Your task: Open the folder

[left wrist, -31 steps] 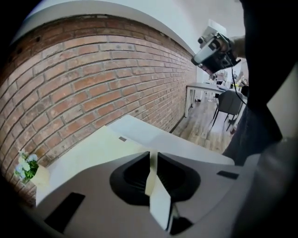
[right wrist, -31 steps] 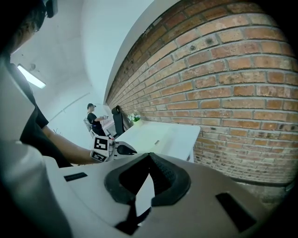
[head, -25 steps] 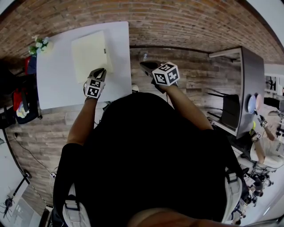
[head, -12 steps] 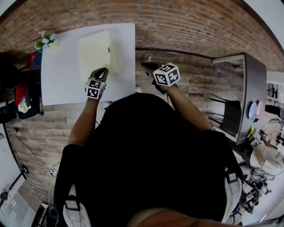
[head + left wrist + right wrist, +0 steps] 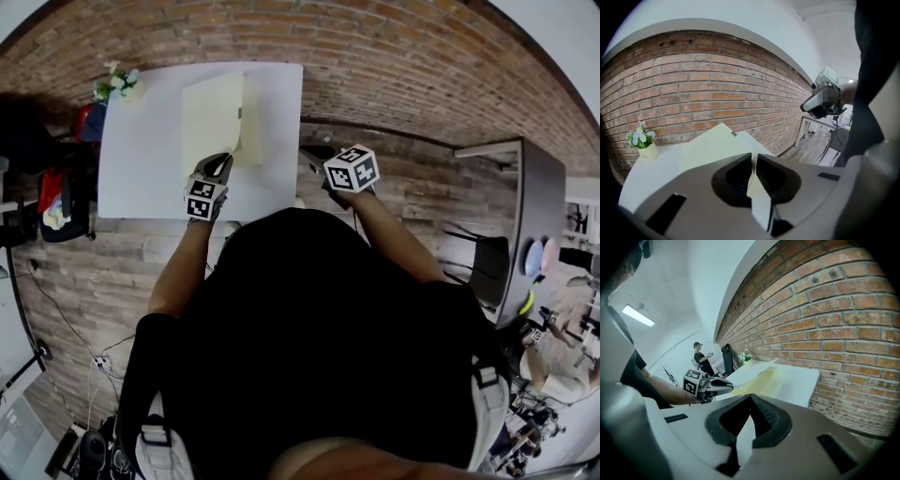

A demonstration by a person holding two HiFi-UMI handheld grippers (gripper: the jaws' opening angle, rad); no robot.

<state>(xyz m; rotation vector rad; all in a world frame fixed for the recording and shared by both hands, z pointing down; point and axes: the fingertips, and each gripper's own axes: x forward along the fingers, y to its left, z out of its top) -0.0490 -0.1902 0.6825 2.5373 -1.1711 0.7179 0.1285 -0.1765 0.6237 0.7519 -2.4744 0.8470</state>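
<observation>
A pale yellow folder (image 5: 211,117) lies on the white table (image 5: 141,159). Its front cover (image 5: 717,145) is raised off the pages at a slant, with the near edge highest. My left gripper (image 5: 221,161) is shut on that near edge, and in the left gripper view the thin cover runs between the closed jaws (image 5: 753,157). My right gripper (image 5: 309,157) hangs past the table's right edge over the floor, shut with nothing in it. The right gripper view shows the left gripper (image 5: 717,386) and the lifted folder (image 5: 759,380) from the side.
A small pot of flowers (image 5: 117,84) stands at the table's far left corner. A brick wall (image 5: 394,56) runs behind the table. Bags and red items (image 5: 56,202) sit on the floor left of it, and a dark desk (image 5: 539,216) stands to the right. A person (image 5: 701,357) stands far off.
The left gripper has risen with the cover's edge in it, so the cover now stands steeper off the folder. The right gripper has drifted a little sideways.
</observation>
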